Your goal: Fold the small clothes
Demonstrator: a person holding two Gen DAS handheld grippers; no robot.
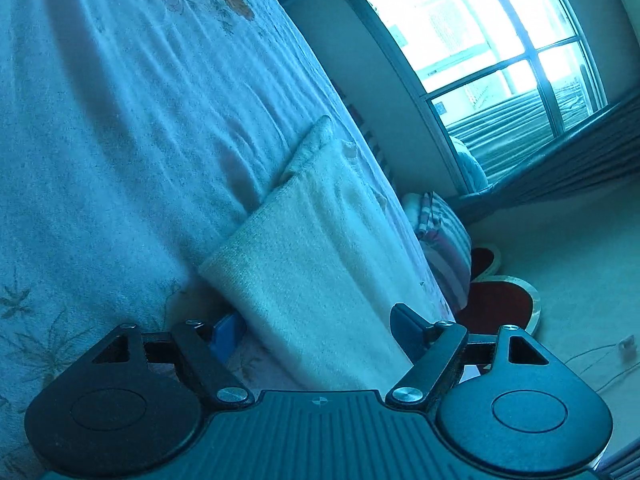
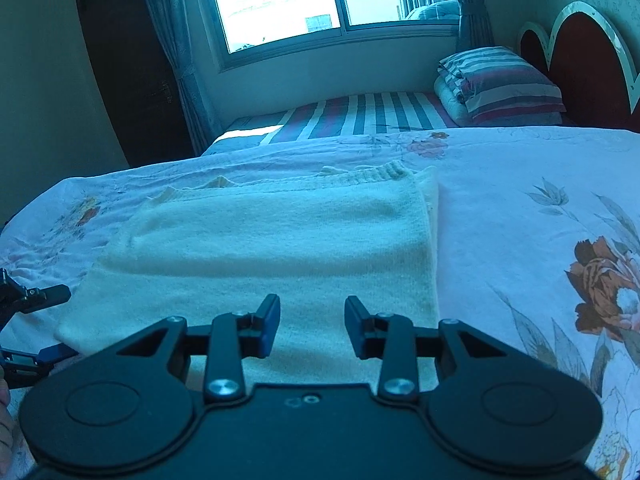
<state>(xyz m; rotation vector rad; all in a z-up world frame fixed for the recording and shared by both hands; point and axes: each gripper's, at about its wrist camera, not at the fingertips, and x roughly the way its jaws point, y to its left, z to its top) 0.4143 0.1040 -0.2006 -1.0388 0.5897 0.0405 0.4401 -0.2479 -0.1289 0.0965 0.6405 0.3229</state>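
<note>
Free room and obstacles, placed relative to the folded cream sweater (image 2: 272, 240). Right of it: bare floral bedsheet (image 2: 520, 208), unobstructed as far as the headboard (image 2: 580, 64). Beyond it: open sheet, then a striped blanket (image 2: 360, 114); a stack of folded striped bedding (image 2: 504, 84) blocks the far right corner. At its near left corner: the left gripper (image 2: 48, 322), jaws apart around the edge. Over its near edge: the right gripper (image 2: 312, 326), jaws parted, nothing between them.
</note>
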